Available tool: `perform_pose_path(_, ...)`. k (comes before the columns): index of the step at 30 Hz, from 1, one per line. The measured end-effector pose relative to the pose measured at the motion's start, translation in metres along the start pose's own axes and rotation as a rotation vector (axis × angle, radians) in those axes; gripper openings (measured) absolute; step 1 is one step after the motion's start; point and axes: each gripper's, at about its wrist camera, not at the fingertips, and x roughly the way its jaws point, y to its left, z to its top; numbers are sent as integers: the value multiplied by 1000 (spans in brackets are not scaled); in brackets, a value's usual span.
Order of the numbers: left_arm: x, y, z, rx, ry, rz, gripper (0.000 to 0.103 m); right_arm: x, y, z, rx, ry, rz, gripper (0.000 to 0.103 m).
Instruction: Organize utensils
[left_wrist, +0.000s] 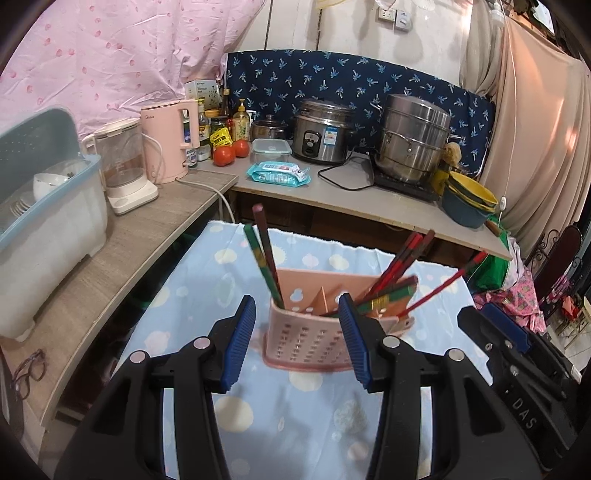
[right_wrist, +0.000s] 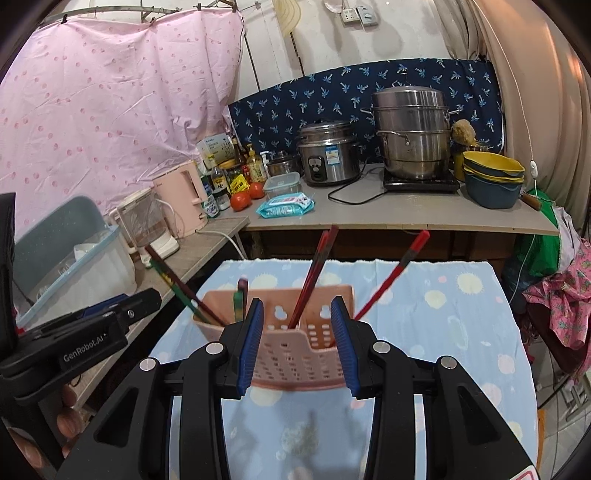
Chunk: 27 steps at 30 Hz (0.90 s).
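A pink perforated utensil holder (left_wrist: 310, 339) (right_wrist: 291, 354) stands on the table's blue dotted cloth (left_wrist: 295, 406). Two chopsticks (left_wrist: 264, 254), one green and one dark red, lean in its left compartment. Several red chopsticks (left_wrist: 391, 266) (right_wrist: 314, 273) fan out of its right one. My left gripper (left_wrist: 297, 306) is open just short of the holder, with nothing between its blue pads. My right gripper (right_wrist: 297, 306) is also open in front of the holder and grips nothing. Each gripper shows in the other's view: the right gripper (left_wrist: 476, 317) beside the holder's right end, the left gripper (right_wrist: 147, 297) by its left end.
A blue-lidded dish box (left_wrist: 48, 229) and two kettles (left_wrist: 166, 140) stand on the left counter; glasses (left_wrist: 29, 369) lie at its near end. The back counter holds a rice cooker (left_wrist: 321, 133), a steamer pot (left_wrist: 413, 140), stacked bowls (left_wrist: 469, 199), wipes and tomatoes. A hand (right_wrist: 70, 417) holds the left gripper.
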Motion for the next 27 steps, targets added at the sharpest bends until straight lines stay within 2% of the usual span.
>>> perform_pose_path(13,-21,-1,-38,20,31,41,48,-33,6,-43,-28,33,-59,38)
perform_pose_path(18,-25,0,-57,23,47,72,60,-42,2,-59,-20,53,-88,39)
perform_pose_path(22,-27,1,-72,29,69,84,61,-46,-3,-72,-15,76,-105,44)
perform_pose_path(27,-29,4,-88,28,86,108,75,-52,-7,-85,-12,89,-120,49)
